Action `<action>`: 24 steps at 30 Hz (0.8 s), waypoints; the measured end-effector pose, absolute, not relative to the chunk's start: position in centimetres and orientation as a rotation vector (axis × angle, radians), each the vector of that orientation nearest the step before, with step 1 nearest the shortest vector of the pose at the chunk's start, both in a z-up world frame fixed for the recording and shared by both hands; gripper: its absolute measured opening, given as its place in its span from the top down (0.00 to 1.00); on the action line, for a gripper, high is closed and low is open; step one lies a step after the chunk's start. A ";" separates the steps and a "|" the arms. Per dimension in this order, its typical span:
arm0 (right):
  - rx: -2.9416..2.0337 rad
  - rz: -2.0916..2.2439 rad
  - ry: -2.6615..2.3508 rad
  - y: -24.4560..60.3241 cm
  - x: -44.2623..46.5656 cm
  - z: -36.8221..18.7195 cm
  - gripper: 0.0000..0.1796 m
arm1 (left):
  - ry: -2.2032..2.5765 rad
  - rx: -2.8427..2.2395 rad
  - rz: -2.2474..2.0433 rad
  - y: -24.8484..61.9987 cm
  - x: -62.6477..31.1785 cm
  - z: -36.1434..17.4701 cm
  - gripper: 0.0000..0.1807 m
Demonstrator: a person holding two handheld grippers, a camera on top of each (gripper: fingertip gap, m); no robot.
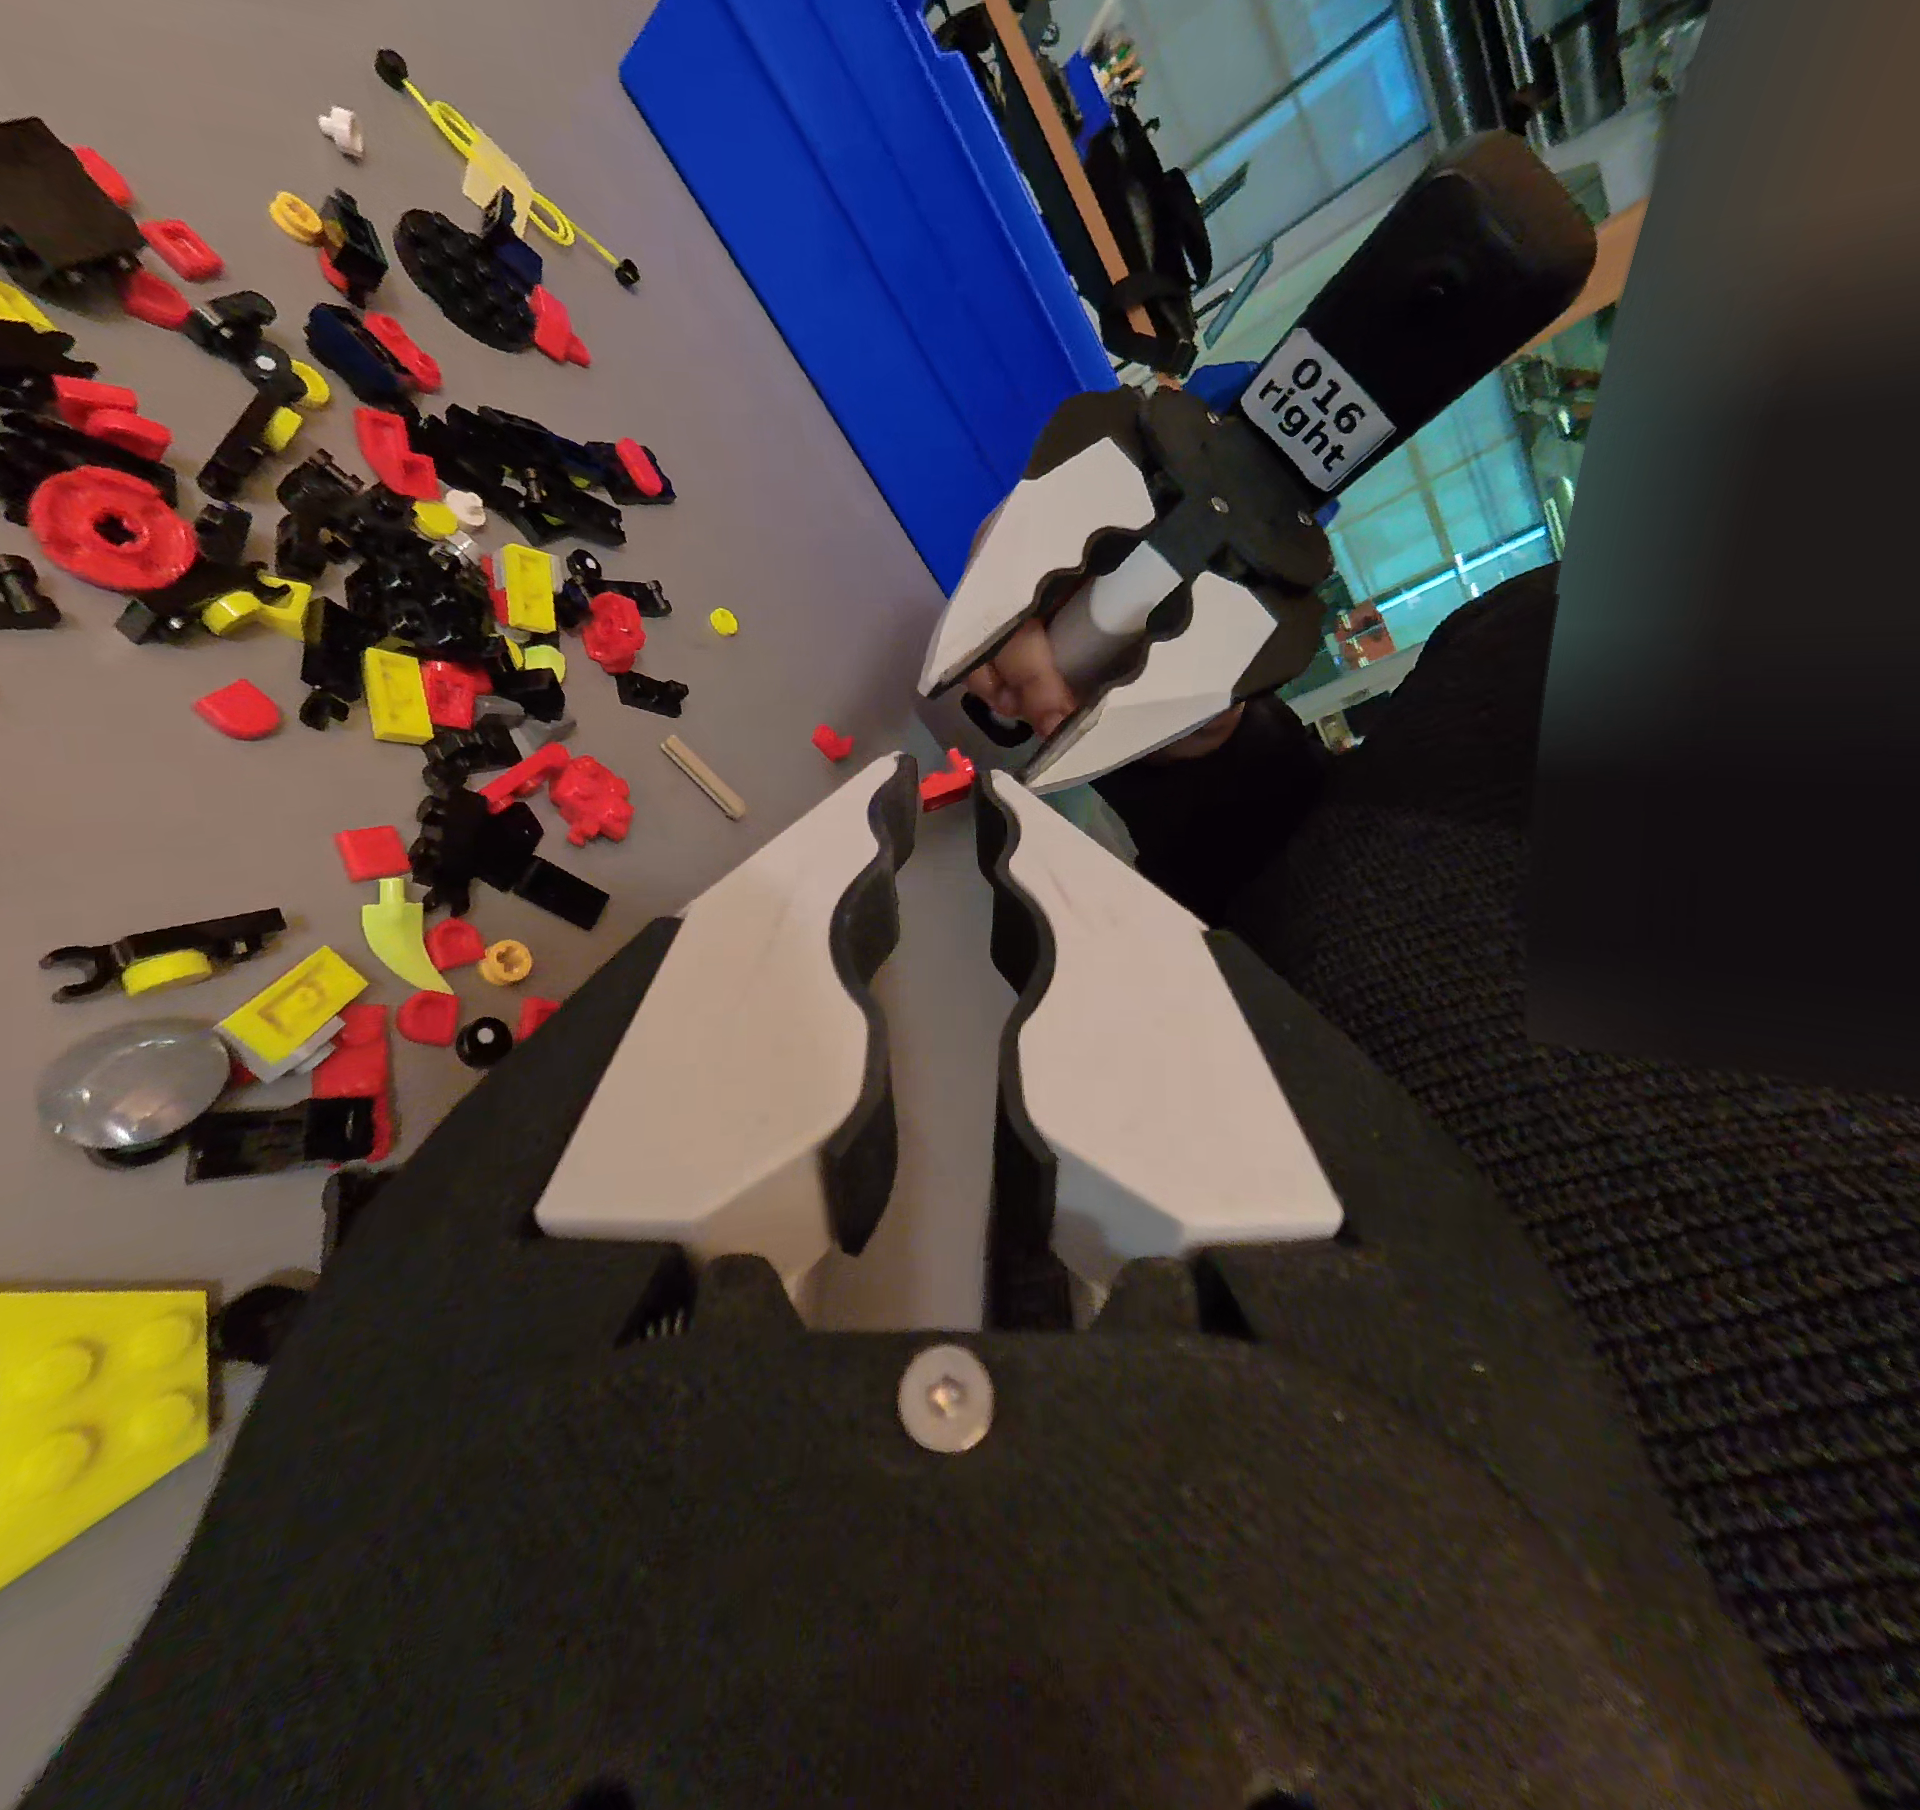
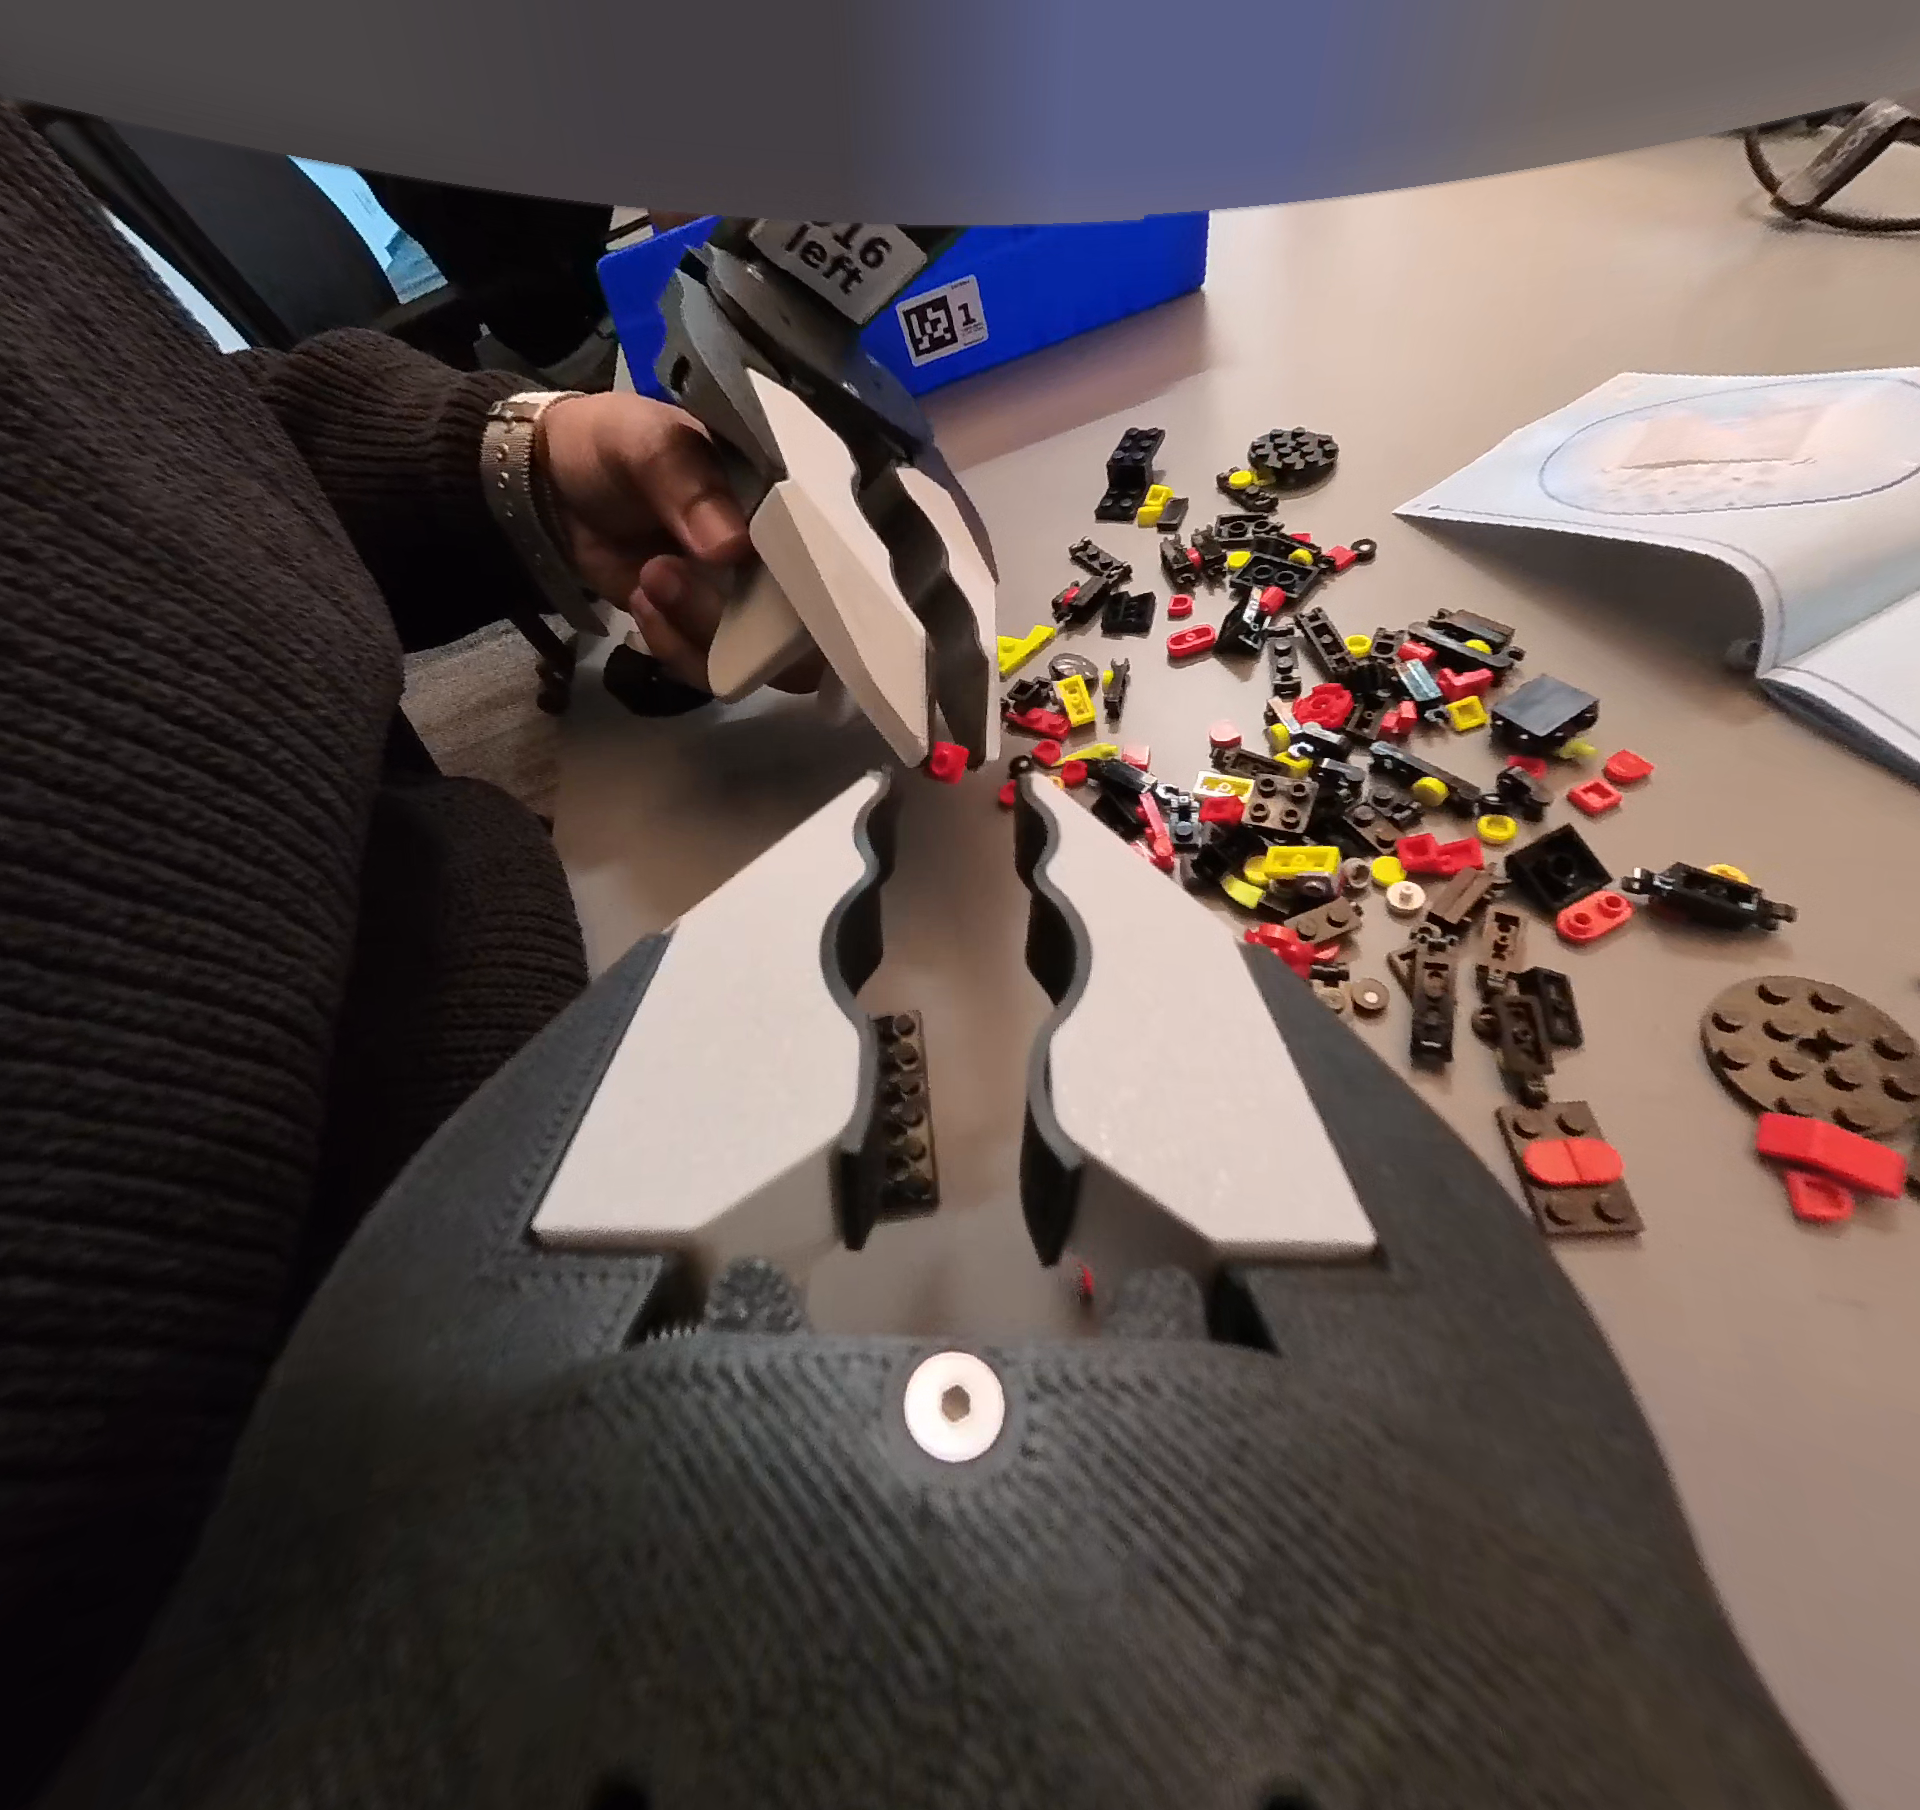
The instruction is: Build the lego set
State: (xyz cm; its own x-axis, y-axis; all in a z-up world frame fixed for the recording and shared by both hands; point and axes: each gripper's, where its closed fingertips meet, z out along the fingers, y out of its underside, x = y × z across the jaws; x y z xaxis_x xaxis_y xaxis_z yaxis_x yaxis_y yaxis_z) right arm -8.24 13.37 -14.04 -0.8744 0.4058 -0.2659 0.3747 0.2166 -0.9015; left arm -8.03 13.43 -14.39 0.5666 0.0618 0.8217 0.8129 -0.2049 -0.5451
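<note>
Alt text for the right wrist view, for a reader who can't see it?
The left gripper pinches a small red Lego piece just ahead of the open right gripper. Loose black, red and yellow pieces litter the grey table, beside an instruction booklet.

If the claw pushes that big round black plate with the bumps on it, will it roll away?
Probably not. The round black plate lies flat on the table, so a push would likely slide it, not roll it. It looks thin and stiff, so it should be light. Lying so flat, its edge may be hard for the right gripper to pinch.
</note>
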 end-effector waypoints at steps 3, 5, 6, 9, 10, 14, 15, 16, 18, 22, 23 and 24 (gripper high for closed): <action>-0.772 1.796 -2.442 13.2 -8.0 -14.1 0.88 | -0.743 -1.645 -0.834 13.5 -7.9 -14.4 0.95; -0.763 1.794 -2.455 13.0 -7.9 -14.2 0.88 | -0.738 -1.648 -0.845 13.5 -7.7 -14.4 0.95; -0.756 1.791 -2.457 13.0 -7.8 -14.2 0.88 | -0.735 -1.651 -0.848 13.6 -7.6 -14.4 0.95; -0.745 1.788 -2.459 12.9 -7.7 -14.2 0.88 | -0.732 -1.657 -0.856 13.6 -7.4 -14.5 0.95; -0.746 1.789 -2.462 12.9 -7.7 -14.2 0.88 | -0.733 -1.656 -0.859 13.6 -7.3 -14.5 0.95; -0.745 1.796 -2.460 12.9 -7.7 -14.1 0.88 | -0.734 -1.656 -0.879 13.8 -7.1 -14.6 0.95; -0.743 1.797 -2.459 12.9 -7.7 -14.1 0.88 | -0.733 -1.659 -0.883 13.8 -7.0 -14.6 0.95; -0.740 1.799 -2.458 12.9 -7.7 -14.1 0.88 | -0.734 -1.660 -0.886 13.9 -6.9 -14.7 0.95; -0.735 1.802 -2.458 12.9 -7.6 -14.0 0.88 | -0.737 -1.660 -0.894 14.0 -6.8 -14.7 0.95; -0.729 1.804 -2.459 12.8 -7.5 -14.0 0.89 | -0.744 -1.654 -0.907 14.0 -6.8 -14.8 0.95; -0.727 1.806 -2.458 12.8 -7.5 -14.0 0.89 | -0.745 -1.652 -0.909 14.0 -6.8 -14.7 0.95; -0.725 1.808 -2.457 12.8 -7.5 -13.9 0.89 | -0.746 -1.649 -0.912 14.0 -6.8 -14.7 0.95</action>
